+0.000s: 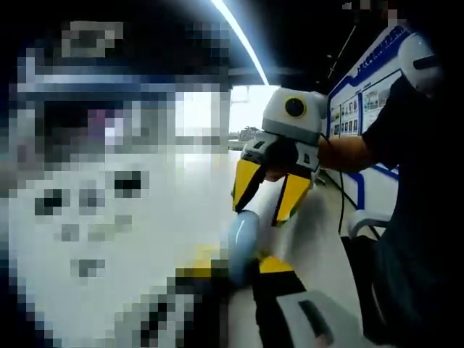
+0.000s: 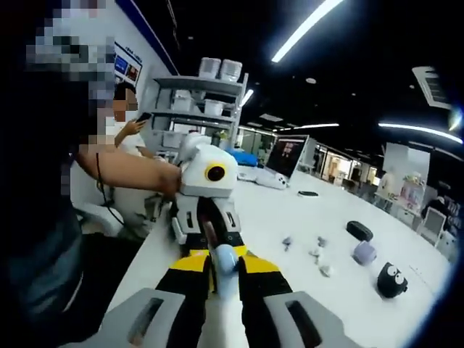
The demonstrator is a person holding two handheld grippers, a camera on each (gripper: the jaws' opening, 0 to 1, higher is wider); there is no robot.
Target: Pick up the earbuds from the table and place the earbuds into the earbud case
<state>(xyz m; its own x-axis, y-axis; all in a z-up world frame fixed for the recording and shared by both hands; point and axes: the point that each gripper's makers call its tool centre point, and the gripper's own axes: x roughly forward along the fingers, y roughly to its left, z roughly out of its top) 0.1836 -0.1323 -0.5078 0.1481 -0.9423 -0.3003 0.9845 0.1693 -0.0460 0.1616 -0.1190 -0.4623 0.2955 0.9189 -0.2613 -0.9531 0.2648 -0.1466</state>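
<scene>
A: Where are the earbuds?
B: Small pale bits (image 2: pixel 320 251) on the table (image 2: pixel 290 210), well apart from me, near a purple lump (image 2: pixel 364 252), a dark oval (image 2: pixel 359 230) and a black toy (image 2: pixel 391 280). Too small to be sure which is the case.
A: Jaws?
B: Right gripper (image 2: pixel 225 272) and left gripper (image 1: pixel 235 272) meet tip to tip. A pale blue thing (image 2: pixel 225 258) sits between both my jaw pairs. Can't tell which pair grips it.
</scene>
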